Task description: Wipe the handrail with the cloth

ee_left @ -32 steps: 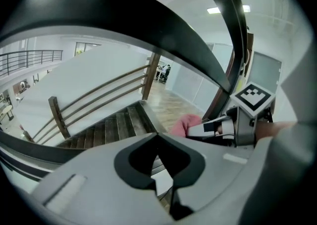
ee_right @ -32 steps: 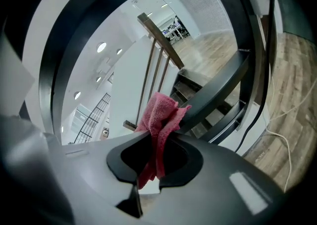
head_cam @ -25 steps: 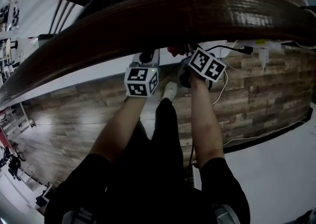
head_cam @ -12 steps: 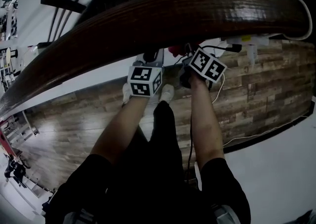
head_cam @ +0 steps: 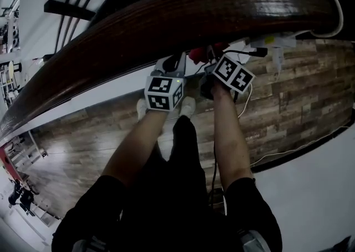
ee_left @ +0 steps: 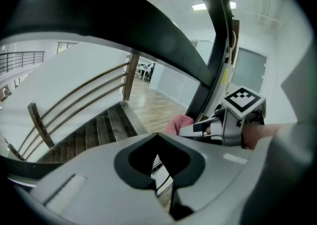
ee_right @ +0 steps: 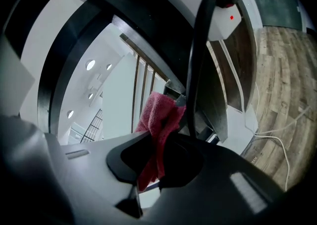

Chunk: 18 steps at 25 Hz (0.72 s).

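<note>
Your right gripper (ee_right: 154, 162) is clamped on the red cloth (ee_right: 159, 117), which sticks up out of the jaws. The cloth sits just under the dark wooden handrail (head_cam: 194, 12), contact unclear. Your left gripper (ee_left: 162, 172) has its jaws closed together on nothing. It's just beside the right one, also below the rail.

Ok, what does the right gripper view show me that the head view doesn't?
Only the right gripper view: the jaws of the right gripper shut on the red cloth. Only the head view: the glossy brown top of the handrail, with the left gripper beside the right one beneath it. Both: the plank floor, white cables and some of the cloth.
</note>
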### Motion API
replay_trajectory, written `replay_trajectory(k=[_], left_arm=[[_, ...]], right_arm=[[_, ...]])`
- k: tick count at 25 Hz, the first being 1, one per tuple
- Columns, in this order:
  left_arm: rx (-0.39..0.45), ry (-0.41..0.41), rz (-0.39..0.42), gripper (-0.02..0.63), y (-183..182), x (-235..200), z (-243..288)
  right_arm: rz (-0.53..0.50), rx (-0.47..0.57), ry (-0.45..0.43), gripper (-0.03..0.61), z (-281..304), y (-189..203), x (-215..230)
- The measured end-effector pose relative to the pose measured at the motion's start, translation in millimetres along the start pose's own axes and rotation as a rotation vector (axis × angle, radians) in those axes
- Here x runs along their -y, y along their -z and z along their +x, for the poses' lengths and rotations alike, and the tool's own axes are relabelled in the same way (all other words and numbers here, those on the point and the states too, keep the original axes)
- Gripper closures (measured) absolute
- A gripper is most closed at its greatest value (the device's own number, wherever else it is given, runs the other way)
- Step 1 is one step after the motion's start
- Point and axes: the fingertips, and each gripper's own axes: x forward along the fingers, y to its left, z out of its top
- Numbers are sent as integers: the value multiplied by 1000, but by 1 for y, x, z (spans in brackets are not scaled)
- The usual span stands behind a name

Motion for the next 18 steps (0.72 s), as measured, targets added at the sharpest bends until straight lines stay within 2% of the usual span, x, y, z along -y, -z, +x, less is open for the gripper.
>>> replay_trajectory(k=[3,6,8,11,14,18], left_arm=[[-4,8,3,615,2,0,0],[-1,11,-1,615,5,-3,-6],[7,13,-8,615,8,-7,-13],[30,4,-35,615,16,-17,-29],[52,-25,-82,615,33,-41,-55],[89,-70,-134,615,61,-84,-109]], right_arm=[[12,24,13,537,-2,-7,7],[18,74,63,537,-8,-17,20],[0,104,87,537,-14,-19,23],[-64,151,76,537,-28,-14,10],[-139,177,24,537,-39,10,-26],[-232,146,-52,538,-42,75,-86]])
